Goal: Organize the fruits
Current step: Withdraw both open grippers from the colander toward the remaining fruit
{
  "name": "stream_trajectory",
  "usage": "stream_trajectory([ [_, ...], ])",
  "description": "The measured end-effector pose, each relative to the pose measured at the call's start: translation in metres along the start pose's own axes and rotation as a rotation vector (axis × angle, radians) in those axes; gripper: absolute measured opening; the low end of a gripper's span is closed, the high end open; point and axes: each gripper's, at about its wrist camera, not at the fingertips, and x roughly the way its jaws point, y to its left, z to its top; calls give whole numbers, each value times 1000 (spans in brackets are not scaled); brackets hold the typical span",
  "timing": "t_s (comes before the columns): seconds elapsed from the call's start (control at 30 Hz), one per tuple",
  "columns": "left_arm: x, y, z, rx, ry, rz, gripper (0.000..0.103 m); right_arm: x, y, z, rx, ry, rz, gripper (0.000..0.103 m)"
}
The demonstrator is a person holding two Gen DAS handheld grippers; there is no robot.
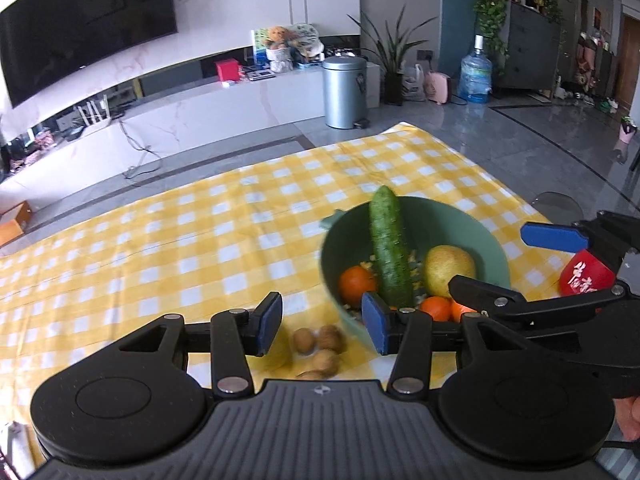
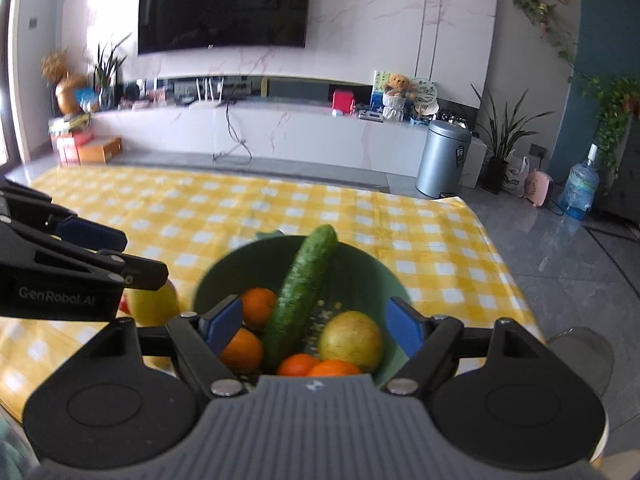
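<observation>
The left gripper (image 1: pixel 322 326) stands with its blue pads apart and nothing between them; through the gap, on the yellow checked cloth (image 1: pixel 168 240), lie a few walnuts (image 1: pixel 320 346), just below and ahead of the fingertips. The right gripper (image 2: pixel 314 324) is likewise spread wide and empty, hovering over the near rim of the green bowl (image 2: pixel 360 276).

Inside that bowl a cucumber (image 2: pixel 300 296) leans with its long axis running from the near bottom up to the far rim, its tip poking over the edge. Beside it sit several oranges (image 2: pixel 256 306) on its left and near side, and a yellow-green pear (image 2: pixel 352 340) on its right.

Outside the bowl, a red apple with white lettering (image 1: pixel 584 274) lies on the cloth just past the bowl's right side, close under the right gripper's fingers. A yellow fruit (image 2: pixel 154 304) lies left of the bowl, under the left gripper.

Judging from this, the walnuts fall to the left hand, the lettered apple to the right.
</observation>
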Motion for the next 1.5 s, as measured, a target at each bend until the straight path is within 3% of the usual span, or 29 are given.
stream_trajectory([
  [0.23, -14, 21, -19, 15, 6, 52, 56, -11, 28, -12, 96, -14, 42, 79],
  [0.47, -15, 50, -41, -41, 34, 64, 57, -9, 54, -27, 142, 5, 70, 79],
  [0.83, -7, 88, -65, -147, 40, 39, 61, 6, 95, -41, 57, 15, 94, 79],
  [1.5, 21, 140, -86, -322, 30, -45, 61, 50, 131, -23, -151, -39, 112, 80],
])
